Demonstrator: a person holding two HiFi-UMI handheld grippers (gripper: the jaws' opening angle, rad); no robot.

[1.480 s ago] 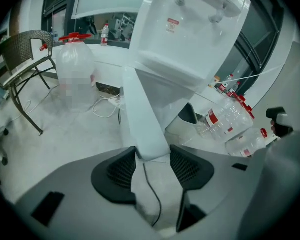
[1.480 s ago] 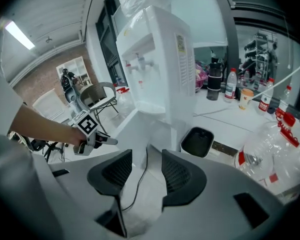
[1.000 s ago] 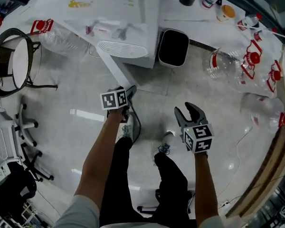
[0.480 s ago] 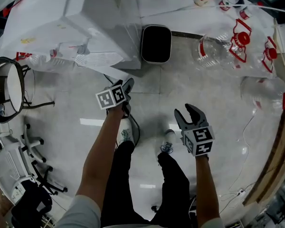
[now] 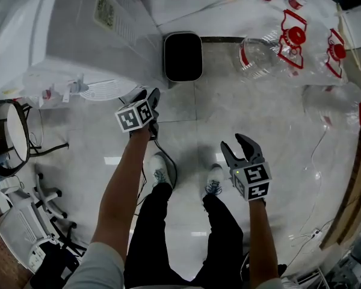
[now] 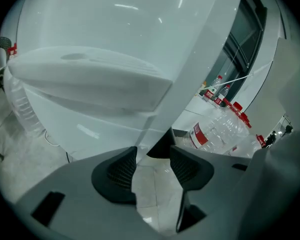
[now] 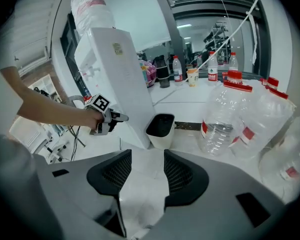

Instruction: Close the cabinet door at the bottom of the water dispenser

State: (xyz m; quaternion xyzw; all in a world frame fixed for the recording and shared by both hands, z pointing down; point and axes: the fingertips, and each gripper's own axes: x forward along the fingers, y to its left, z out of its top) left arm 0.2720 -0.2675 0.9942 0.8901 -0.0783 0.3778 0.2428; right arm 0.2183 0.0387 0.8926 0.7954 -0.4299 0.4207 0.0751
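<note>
The white water dispenser stands at the upper left, and its drip tray juts out over the lower front. Below the tray, the cabinet door looks close to flush with the body; I cannot tell whether it is fully seated. My left gripper is right at the dispenser's lower front corner. Its jaws have just been closing but still stand apart, with only floor between them. In the right gripper view its tips reach the cabinet's side. My right gripper hangs open and empty over the floor, well back from the dispenser.
A black waste bin stands just right of the dispenser. Several large empty water bottles lie to the right. A round black stool and chair bases are at the left. A cable runs by the person's shoes.
The white door panel that stuck out from the dispenser has swung in toward it. My left gripper moved forward with it, its jaws narrower. The right gripper shifted slightly.
</note>
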